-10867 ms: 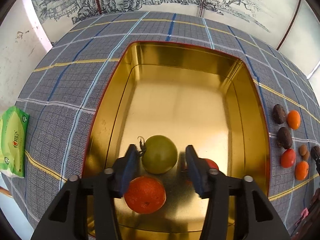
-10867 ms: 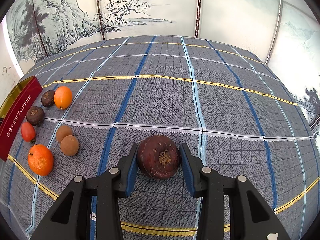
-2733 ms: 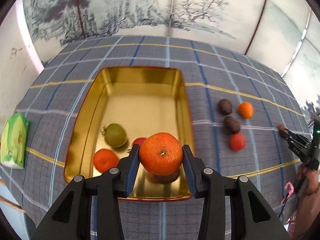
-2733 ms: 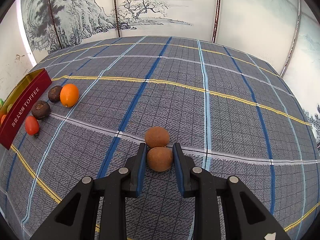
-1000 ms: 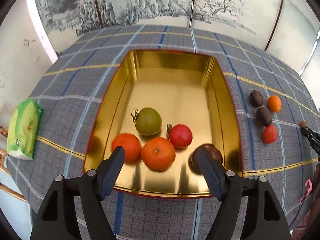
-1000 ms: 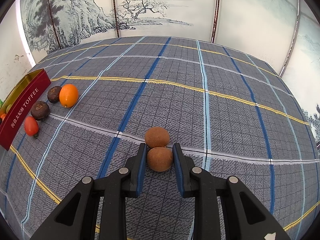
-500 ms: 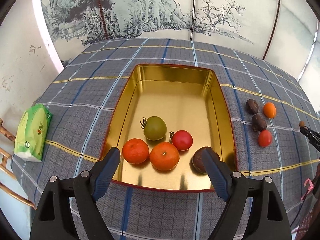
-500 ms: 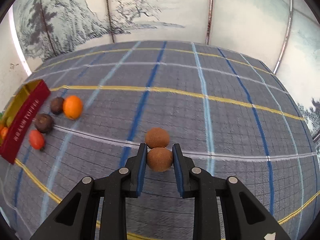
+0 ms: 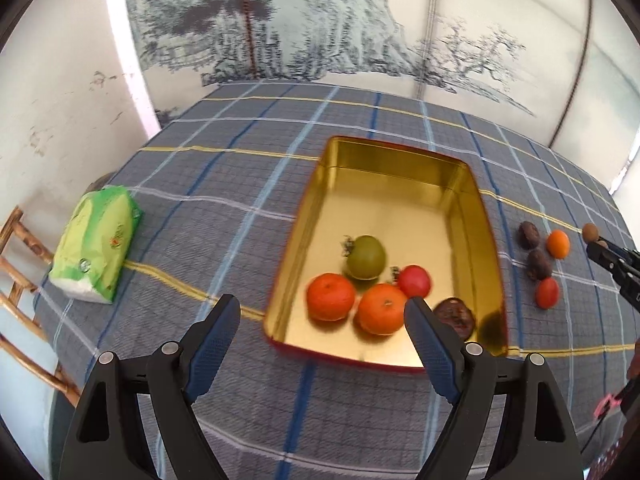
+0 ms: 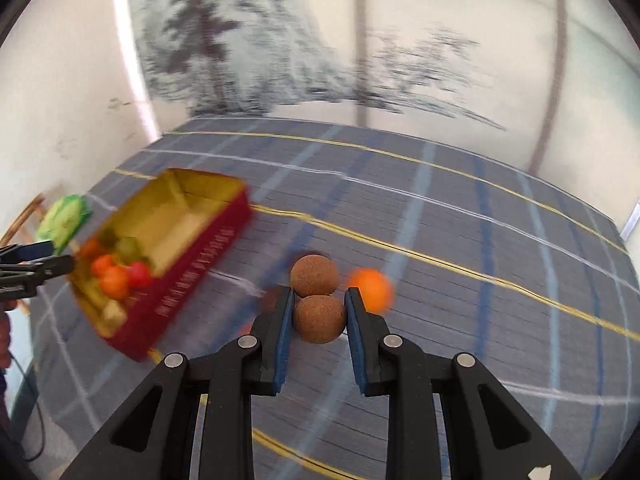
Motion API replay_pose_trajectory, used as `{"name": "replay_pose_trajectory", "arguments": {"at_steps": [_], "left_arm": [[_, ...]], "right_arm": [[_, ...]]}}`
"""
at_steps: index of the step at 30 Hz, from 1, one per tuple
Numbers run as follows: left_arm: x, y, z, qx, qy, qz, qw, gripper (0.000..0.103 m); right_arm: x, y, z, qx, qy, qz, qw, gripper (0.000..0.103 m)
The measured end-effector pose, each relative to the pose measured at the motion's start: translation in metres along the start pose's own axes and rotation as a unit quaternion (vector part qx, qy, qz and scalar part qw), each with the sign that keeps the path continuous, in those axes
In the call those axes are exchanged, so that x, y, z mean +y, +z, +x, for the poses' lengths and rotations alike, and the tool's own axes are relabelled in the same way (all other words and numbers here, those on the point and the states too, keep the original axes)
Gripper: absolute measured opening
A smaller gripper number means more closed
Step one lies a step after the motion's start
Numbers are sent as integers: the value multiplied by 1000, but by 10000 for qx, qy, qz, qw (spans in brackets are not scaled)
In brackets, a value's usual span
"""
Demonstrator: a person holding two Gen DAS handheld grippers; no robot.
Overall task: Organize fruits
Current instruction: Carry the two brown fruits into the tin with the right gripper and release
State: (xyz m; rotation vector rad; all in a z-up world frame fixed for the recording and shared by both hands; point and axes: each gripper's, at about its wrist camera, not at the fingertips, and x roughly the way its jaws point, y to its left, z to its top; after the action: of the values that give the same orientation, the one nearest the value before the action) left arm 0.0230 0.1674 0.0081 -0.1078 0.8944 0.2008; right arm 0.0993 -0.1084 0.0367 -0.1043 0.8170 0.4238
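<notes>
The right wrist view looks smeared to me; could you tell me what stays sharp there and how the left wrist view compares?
Right wrist view: tin and cloth streaked, only the right gripper and its brown fruit crisp. Left wrist view: mildly soft, glare inside the tin.

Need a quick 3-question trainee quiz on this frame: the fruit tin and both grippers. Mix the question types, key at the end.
1. True or false: the left gripper is shut on an orange.
2. How many fruits lie in the gold tin?
3. What does the right gripper hold? A) a red tomato B) a brown round fruit C) nothing

Key:
1. False. Its fingers stand wide apart with nothing gripped.
2. Five.
3. B.
</notes>
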Motion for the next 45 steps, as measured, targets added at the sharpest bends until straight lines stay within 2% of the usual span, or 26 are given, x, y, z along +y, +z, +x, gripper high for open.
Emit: {"name": "replay_pose_trajectory", "arguments": {"at_steps": [9, 18, 28, 45], "left_arm": [[28, -8, 3, 75, 193, -286, 9994, 84], [50, -15, 8, 201, 484, -526, 9972, 84], [65, -17, 7, 202, 677, -643, 9954, 84], [59, -15, 3, 171, 660, -556, 9961, 84]], "right_arm": [[88, 22, 29, 92, 739, -558, 9957, 24], [139, 28, 60, 410, 947, -1036, 9893, 24], [161, 26, 86, 708, 974, -1204, 9854, 24], [166, 18, 96, 850, 1008, -1178, 9842, 25]]}}
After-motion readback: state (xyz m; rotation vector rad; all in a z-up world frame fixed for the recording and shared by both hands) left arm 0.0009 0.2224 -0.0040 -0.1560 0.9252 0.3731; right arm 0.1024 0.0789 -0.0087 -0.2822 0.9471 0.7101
